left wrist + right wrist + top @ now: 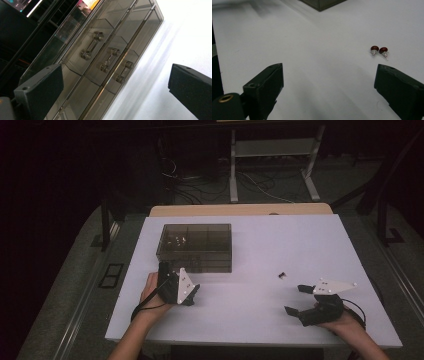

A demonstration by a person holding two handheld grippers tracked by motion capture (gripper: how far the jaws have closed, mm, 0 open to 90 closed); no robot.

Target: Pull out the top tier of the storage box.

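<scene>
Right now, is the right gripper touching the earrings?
Apart. The right gripper view shows the two red stud earrings lying on the white table, bare surface between them and the open jaws of the right gripper.

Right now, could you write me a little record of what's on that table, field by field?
surface: white table
box: smoky see-through drawer box, at the far left part of the table, three small drawer handles showing
small items: two red stud earrings lying side by side on the bare table, right of the box
left hand-held gripper: open, just in front of the box, pointed at its drawers
right hand-held gripper: open, empty, near the earrings, not touching them
</scene>
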